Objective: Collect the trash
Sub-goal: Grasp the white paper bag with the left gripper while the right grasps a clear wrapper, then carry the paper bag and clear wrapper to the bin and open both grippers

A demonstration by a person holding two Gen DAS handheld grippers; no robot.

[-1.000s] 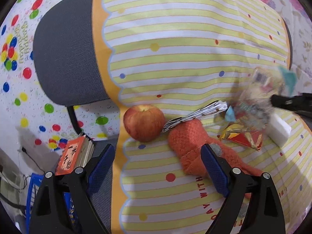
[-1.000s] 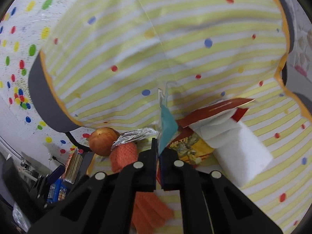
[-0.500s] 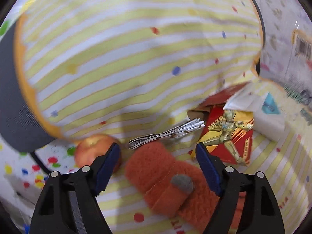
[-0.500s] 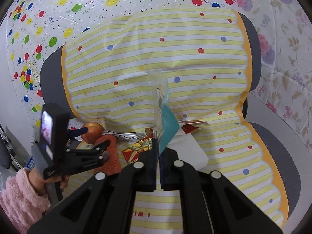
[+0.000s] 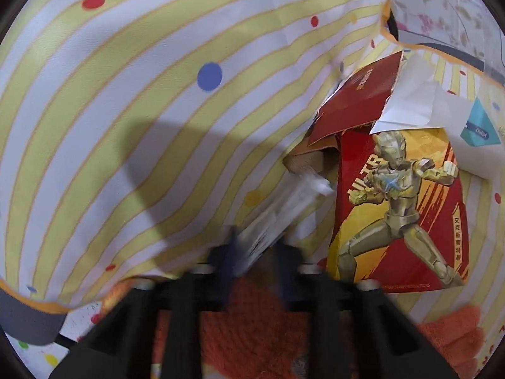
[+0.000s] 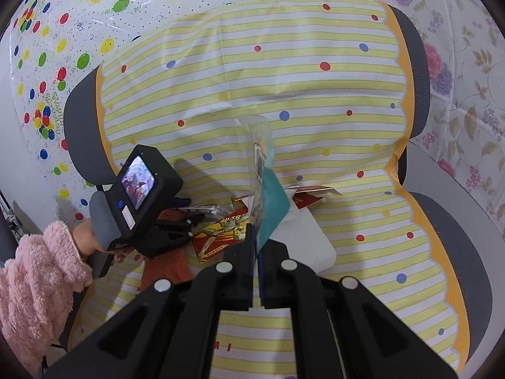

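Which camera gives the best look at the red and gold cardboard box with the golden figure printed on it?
The left wrist view: the red and gold cardboard box fills its right side, with the golden figure and lettering sharp. In the right wrist view the box is small, and the held clear wrapper partly hides it.

Count of things on the covered chair

Two grippers: the left gripper (image 6: pixel 189 218) off to the left of the right gripper (image 6: pixel 256 243), each with one wrapper in its jaws, so two wrappers: a silvery wrapper (image 5: pixel 277 221), blurred but seemingly pinched in the left one, and a clear wrapper with a teal corner (image 6: pixel 268 202) standing up from the right one. One red box with a golden figure (image 5: pixel 397 208) lies just ahead of both. One white tissue pack (image 6: pixel 306 240) sits just right of the right gripper's tips. One orange knitted glove (image 5: pixel 252 325) lies under the left gripper. One pink fluffy sleeve (image 6: pixel 38 284).
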